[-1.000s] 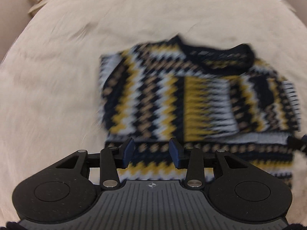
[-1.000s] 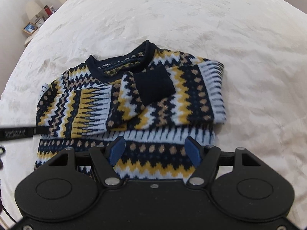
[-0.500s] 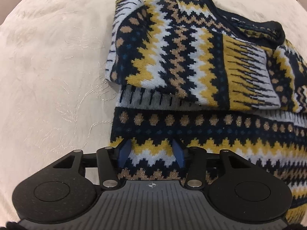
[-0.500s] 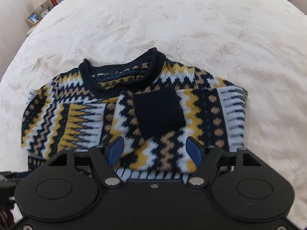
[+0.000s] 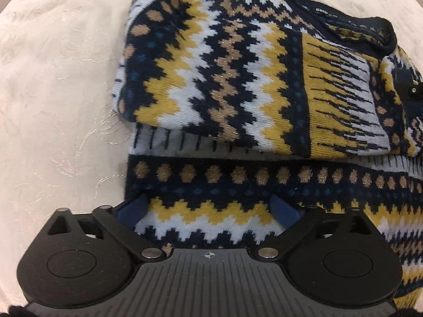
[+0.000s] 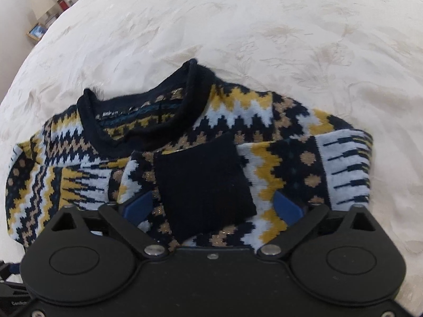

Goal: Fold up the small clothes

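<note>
Left gripper [image 5: 208,208] low over the sweater's [image 5: 238,84] hem band at lower centre, fingers spread wide, cloth between them but not pinched. Sweater flat on the bed [image 5: 53,79], both sleeves already folded across the chest, dark cuff [image 6: 203,182] at centre of the right view. Right gripper [image 6: 214,206] likewise parted, straddling that cuff, gripping nothing. Likely step: taking the hem for the bottom-to-collar fold. Next move calls for both to close on the hem edge at matching points, then lift and carry it toward the collar [image 6: 148,121] at upper centre without dragging the sleeves loose. Against a second ago: both closer and lower, left jaws wider, sweater filling more of each frame.
</note>
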A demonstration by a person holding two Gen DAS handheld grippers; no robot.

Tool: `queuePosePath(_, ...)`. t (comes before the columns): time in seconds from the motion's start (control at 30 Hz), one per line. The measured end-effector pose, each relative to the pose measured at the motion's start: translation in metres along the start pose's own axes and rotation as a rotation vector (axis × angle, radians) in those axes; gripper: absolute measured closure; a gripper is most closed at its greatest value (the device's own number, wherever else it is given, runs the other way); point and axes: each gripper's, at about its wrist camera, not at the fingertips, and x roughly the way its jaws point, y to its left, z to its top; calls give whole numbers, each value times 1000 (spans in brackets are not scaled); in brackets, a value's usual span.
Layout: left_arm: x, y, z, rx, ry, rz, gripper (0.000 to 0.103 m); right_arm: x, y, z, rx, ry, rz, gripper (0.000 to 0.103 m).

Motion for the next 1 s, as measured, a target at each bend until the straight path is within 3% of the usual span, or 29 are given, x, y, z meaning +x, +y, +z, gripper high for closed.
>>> queuePosePath(0.17, 14, -14, 8, -5, 0, 13, 0, 1, 7, -1, -31, -4, -37, 3)
queuePosePath(0.23, 16, -16, 8, -4, -5, 9, 0, -4, 11, -1, -48, -15, -50, 37)
queuePosePath(0.27, 14, -15, 6, -3, -7, 7, 0, -7, 12, 0, -54, -13, -60, 45)
queuePosePath(0.3, 13, -14, 3, -1, -10, 5, 0, -13, 14, 1, -58, -15, -61, 73)
queuePosePath(0.33, 13, -14, 2, 0, -13, 3, 0, -18, 16, 3, -53, -15, -29, 86)
queuePosePath(0.47, 7, -7, -2, 1, -12, -15, 1, -68, 20, 6, -48, -111, 103, 86)
queuePosePath(0.57, -6, -1, -5, -2, -23, -31, 5, -103, 9, 7, -36, -186, 78, 87)
queuePosePath(0.8, -37, 8, -10, 11, -64, -7, 8, -84, -47, 2, 127, -95, -92, 87)
queuePosePath(1.0, -59, 8, 22, 24, -169, 15, 8, -79, -47, -8, 113, -63, -76, 86)
